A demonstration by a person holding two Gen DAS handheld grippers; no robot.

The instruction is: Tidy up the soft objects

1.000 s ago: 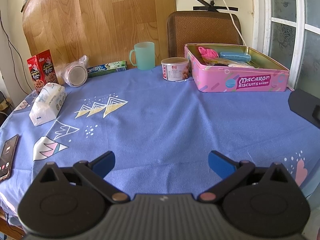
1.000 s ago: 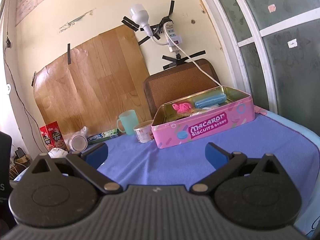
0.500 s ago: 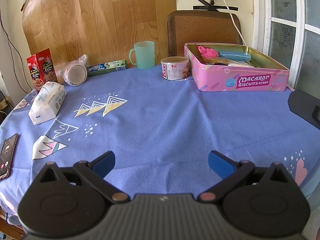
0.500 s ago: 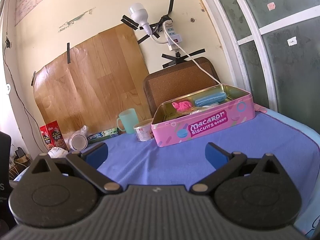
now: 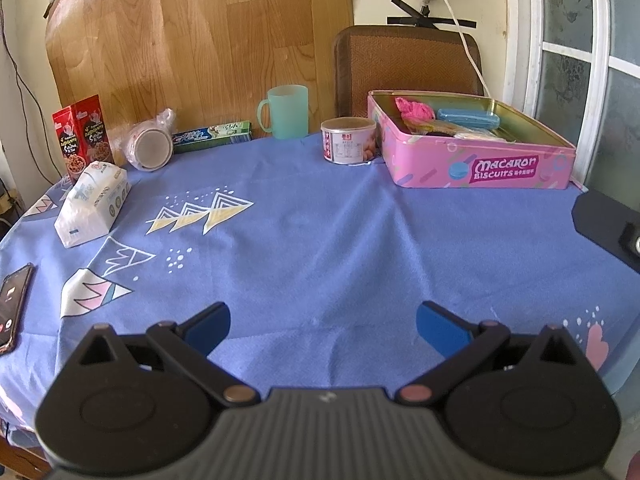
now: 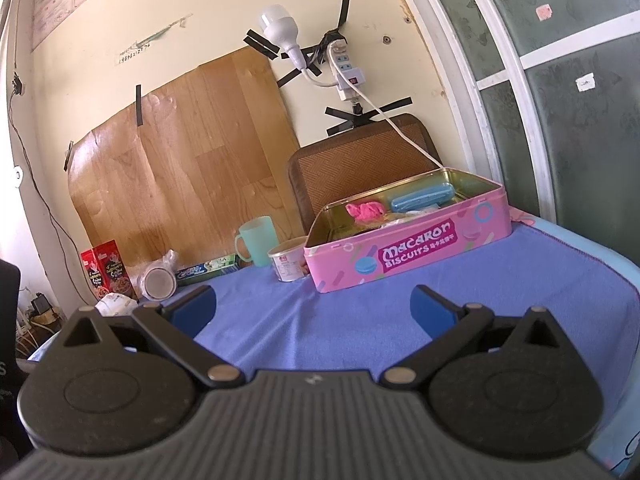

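Both the left gripper (image 5: 322,326) and the right gripper (image 6: 312,306) hover with fingers spread wide, empty, over the blue tablecloth (image 5: 320,240). A phone (image 5: 12,308) lies at the left edge; farther back a tissue pack (image 5: 94,204) (soft, still loose on the cloth). Along the far side stand a red snack box (image 5: 82,136), toothpaste box (image 5: 212,136), green mug (image 5: 286,112) and small tub (image 5: 348,140). The pink biscuit tin (image 5: 480,164) holds a pink, possibly fabric, bundle (image 5: 412,108) and blue case (image 5: 468,118).
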